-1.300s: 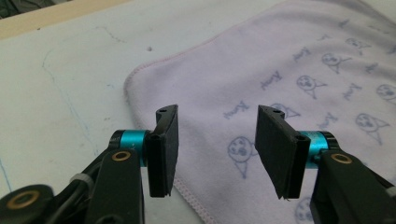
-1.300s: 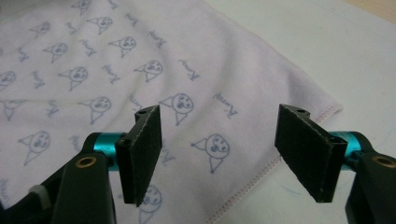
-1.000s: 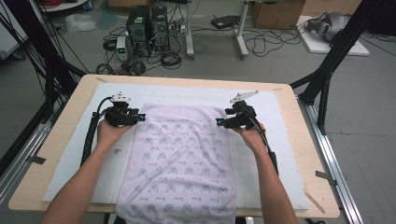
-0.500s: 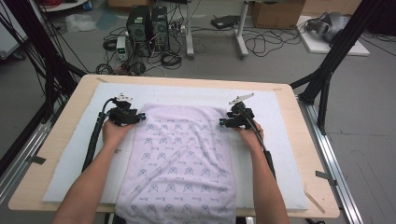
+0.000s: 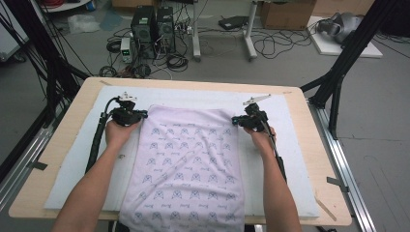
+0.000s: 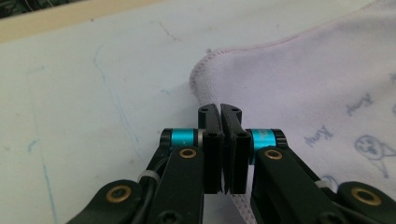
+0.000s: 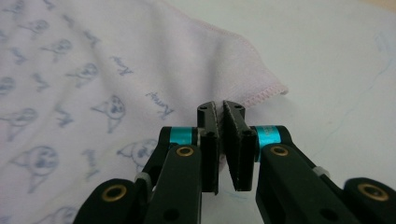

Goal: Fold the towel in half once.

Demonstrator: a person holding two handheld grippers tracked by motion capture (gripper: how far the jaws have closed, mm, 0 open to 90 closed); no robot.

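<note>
A pale lilac cloth (image 5: pixel 188 159) printed with small blue figures lies flat on a white mat (image 5: pixel 285 145), its near end hanging over the table's front edge. My left gripper (image 5: pixel 141 115) is at the cloth's far left corner. In the left gripper view the jaws (image 6: pixel 219 111) are pressed together on the stitched hem of the cloth (image 6: pixel 303 79). My right gripper (image 5: pixel 236 121) is at the far right corner. In the right gripper view its jaws (image 7: pixel 220 106) meet at the tips, pinching the edge of the cloth (image 7: pixel 116 60) just short of the corner.
The mat covers most of a wooden table (image 5: pixel 321 164), leaving bare wood along the sides. Black frame legs (image 5: pixel 338 72) stand at the table's far corners. Computers (image 5: pixel 154 21) and loose cables lie on the floor beyond the far edge.
Both grippers have stayed at the cloth's far corners. The forearms have swung slightly inward, and the cloth's far edge lies a little straighter.
</note>
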